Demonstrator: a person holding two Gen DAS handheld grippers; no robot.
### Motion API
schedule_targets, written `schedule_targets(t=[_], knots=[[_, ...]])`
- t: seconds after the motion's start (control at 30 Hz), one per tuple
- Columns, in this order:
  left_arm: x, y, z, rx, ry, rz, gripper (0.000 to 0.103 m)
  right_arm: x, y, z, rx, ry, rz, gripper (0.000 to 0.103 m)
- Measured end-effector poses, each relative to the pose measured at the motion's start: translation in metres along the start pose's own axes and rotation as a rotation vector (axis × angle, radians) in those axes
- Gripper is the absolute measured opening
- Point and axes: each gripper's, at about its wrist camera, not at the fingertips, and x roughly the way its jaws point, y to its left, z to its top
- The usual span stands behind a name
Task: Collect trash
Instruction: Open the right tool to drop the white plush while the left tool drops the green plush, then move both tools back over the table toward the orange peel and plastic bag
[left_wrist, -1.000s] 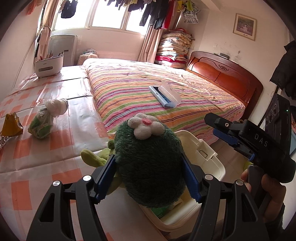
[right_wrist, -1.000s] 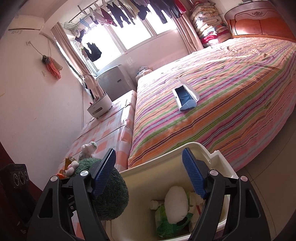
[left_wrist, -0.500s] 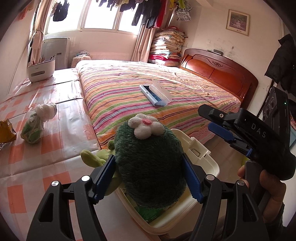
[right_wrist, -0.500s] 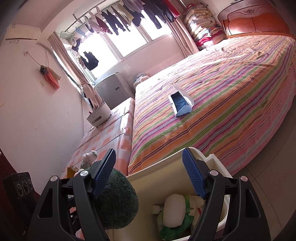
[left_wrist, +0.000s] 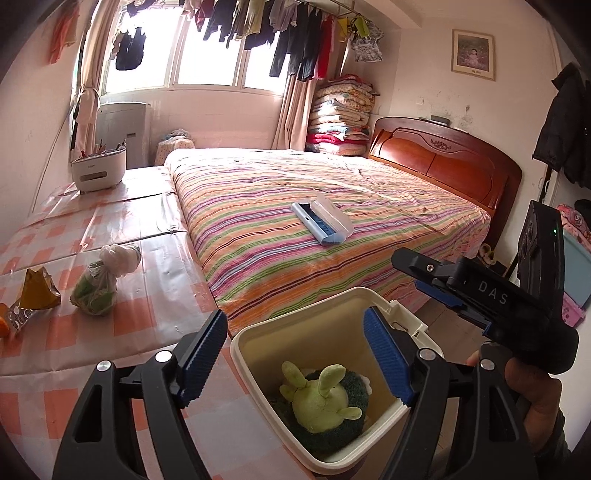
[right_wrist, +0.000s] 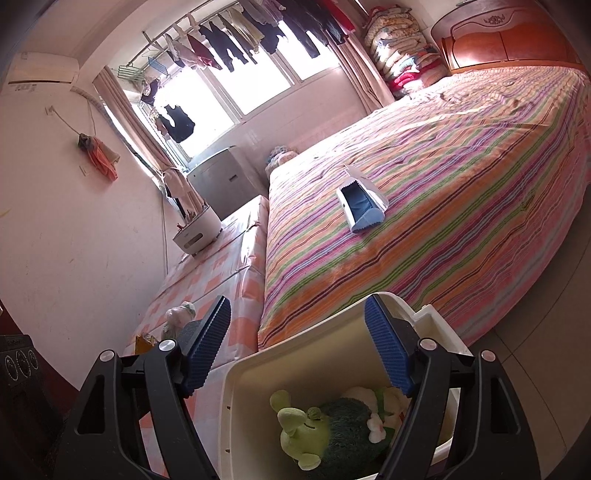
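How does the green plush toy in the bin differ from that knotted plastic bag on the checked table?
The green plush toy lies inside the cream bin; the knotted plastic bag stands out on the checked table. The toy is fuzzy, with light green limbs and a flower; the bag is shiny clear film with a white top. Neither claw holds either one. Both show green.

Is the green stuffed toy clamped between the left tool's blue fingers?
No, the green stuffed toy lies inside the cream bin, and the left gripper is open above it.

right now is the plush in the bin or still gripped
In the bin: the plush lies at its bottom, and the left gripper above it is open and empty.
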Motion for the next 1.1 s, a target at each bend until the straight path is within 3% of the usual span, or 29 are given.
schedule_targets(t=[0.27, 0.6, 1.1], knots=[[-0.001, 0.038, 0.004, -0.126, 0.018, 0.030, 0.074, 0.009, 0.015, -0.004, -0.018, 0.025, 0.022, 0.077], [-0.013, 0.067, 0.010, -0.161, 0.001, 0.094, 0.074, 0.026, 0.041, -0.015, -0.040, 0.079, 0.055, 0.078], [-0.053, 0.160, 0.005, -0.279, -0.038, 0.267, 0.074, 0.057, 0.093, -0.034, -0.091, 0.156, 0.124, 0.078]])
